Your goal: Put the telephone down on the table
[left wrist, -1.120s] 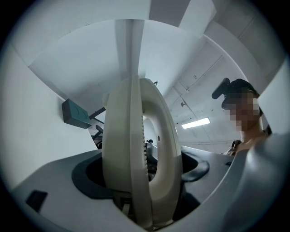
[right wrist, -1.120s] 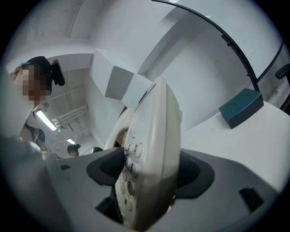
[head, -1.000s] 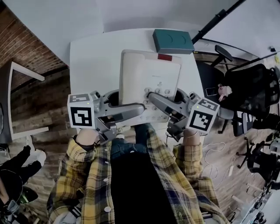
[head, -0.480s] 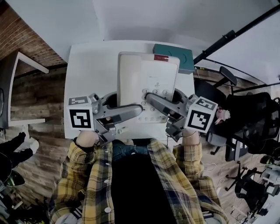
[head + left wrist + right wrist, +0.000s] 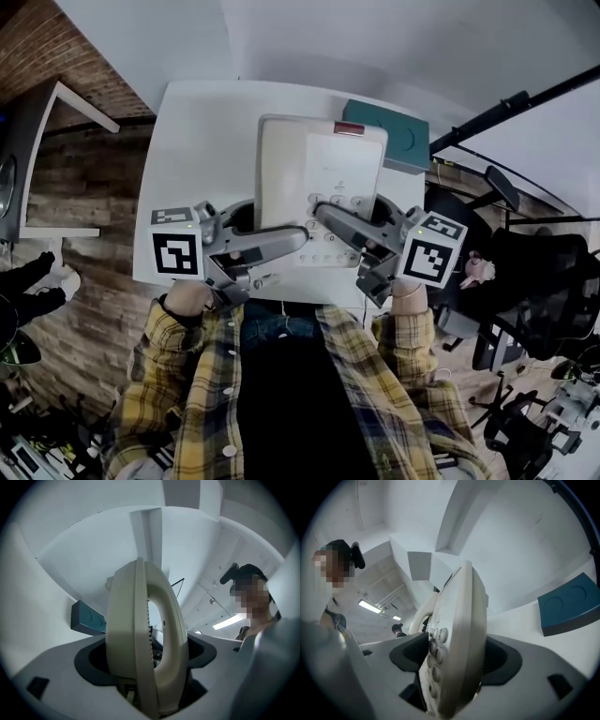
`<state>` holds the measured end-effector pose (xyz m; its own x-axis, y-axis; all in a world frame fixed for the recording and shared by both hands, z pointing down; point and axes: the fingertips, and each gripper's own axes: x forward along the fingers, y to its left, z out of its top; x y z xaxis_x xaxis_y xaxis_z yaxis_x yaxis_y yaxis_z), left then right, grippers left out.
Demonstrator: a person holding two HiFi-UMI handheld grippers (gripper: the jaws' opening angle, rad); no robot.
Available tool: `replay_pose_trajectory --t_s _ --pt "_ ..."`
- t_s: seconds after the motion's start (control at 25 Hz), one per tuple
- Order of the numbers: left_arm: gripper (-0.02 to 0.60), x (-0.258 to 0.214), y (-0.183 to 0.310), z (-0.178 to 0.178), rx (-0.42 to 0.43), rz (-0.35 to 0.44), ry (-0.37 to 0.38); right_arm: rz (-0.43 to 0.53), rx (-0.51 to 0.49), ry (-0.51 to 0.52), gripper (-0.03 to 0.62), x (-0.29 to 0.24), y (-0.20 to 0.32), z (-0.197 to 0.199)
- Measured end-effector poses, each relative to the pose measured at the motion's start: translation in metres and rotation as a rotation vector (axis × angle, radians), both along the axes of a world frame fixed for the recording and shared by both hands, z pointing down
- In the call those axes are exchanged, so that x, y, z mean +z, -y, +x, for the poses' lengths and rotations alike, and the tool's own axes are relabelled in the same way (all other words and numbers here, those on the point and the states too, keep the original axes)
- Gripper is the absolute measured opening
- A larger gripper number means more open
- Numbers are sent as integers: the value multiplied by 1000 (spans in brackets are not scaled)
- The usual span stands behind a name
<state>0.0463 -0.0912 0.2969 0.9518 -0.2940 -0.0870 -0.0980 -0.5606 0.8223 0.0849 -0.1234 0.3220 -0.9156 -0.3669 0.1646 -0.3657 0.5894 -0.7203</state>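
Note:
A cream desk telephone (image 5: pixel 319 183) with its handset on the left side and keys at the near right is held flat above the white table (image 5: pixel 202 141). My left gripper (image 5: pixel 298 236) is shut on its near left edge, over the handset (image 5: pixel 166 644). My right gripper (image 5: pixel 323 214) is shut on the near right edge by the keys (image 5: pixel 436 641). In the left gripper view the telephone (image 5: pixel 140 639) stands edge-on between the jaws. The right gripper view shows the same telephone (image 5: pixel 457 644) edge-on. Whether it touches the table is hidden.
A teal box (image 5: pixel 389 133) lies at the table's far right corner, seen too as a teal box (image 5: pixel 569 604) in the right gripper view. Brick wall and wood floor lie left of the table. Black office chairs (image 5: pixel 534 281) stand to the right.
The telephone and both grippers have shifted slightly forward over the table, nearer the teal box. Both grips are unchanged.

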Motion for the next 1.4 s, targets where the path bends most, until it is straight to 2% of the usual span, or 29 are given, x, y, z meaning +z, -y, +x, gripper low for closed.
replay_pose_trajectory --t_s 0.68,1.4 --pt "391 12 10 -10 66 -12 10 -40 60 -4 308 13 6 -8" --pt "393 89 14 -3 66 -191 -11 -225 48 -49 308 94 7 -2"
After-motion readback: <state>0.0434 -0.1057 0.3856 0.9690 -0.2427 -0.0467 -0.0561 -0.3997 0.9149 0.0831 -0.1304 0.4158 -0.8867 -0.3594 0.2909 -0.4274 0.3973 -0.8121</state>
